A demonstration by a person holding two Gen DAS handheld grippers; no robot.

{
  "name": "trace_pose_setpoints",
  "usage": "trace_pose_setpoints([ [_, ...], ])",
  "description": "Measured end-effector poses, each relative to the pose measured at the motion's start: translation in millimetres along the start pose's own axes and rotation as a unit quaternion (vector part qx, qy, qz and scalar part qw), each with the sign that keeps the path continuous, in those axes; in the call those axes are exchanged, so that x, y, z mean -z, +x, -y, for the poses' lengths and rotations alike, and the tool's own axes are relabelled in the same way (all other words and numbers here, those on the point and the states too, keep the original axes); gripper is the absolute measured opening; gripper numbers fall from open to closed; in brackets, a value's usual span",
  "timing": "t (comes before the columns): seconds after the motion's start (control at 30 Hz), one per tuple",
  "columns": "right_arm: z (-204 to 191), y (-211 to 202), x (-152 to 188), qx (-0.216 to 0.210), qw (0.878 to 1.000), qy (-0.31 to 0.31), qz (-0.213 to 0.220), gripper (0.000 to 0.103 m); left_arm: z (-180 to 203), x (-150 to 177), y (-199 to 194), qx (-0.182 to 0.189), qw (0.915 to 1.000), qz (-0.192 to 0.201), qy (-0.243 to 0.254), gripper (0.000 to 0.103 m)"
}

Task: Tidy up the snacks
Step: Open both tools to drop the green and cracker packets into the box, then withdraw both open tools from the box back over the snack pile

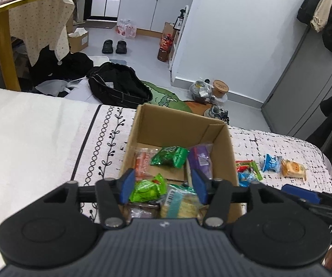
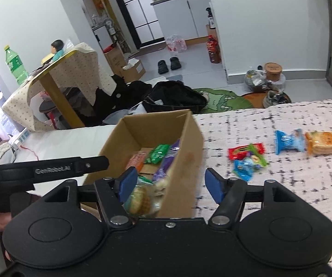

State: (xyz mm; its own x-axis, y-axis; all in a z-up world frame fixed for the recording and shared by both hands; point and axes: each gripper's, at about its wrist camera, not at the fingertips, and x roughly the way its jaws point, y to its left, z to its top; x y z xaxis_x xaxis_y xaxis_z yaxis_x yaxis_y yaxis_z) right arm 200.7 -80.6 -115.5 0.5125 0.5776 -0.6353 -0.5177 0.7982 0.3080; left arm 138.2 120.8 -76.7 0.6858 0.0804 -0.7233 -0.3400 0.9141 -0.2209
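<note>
Cardboard box (image 1: 179, 124): left, holds gathered snacks. Left gripper (image 1: 162, 185): above box, fingers apart, empty. Right gripper (image 2: 170, 185): over box's right wall, apart, empty. Loose packets, right: red packet (image 2: 245, 150), blue wrapper (image 2: 287, 141), cracker pack (image 2: 326, 142), probably next.

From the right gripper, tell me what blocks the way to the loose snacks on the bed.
Nothing visible does. The right gripper is open and empty beside the cardboard box; the red packet and blue packet lie on open bedspread ahead to its right.
</note>
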Motion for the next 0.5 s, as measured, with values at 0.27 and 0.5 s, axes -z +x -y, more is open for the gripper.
trace_pose_setpoints([
  [0.27,28.2,-20.9,2.7,0.021,1.000,0.013,0.009,0.076,17.3,0.8,-2.2,0.003,1.0000,0.002,0.009,0.076],
  [0.5,45.6,-33.3,2.9,0.027,0.999,0.021,0.016,0.084,42.4,6.7,-4.4,0.017,0.9988,0.004,0.045,0.093],
])
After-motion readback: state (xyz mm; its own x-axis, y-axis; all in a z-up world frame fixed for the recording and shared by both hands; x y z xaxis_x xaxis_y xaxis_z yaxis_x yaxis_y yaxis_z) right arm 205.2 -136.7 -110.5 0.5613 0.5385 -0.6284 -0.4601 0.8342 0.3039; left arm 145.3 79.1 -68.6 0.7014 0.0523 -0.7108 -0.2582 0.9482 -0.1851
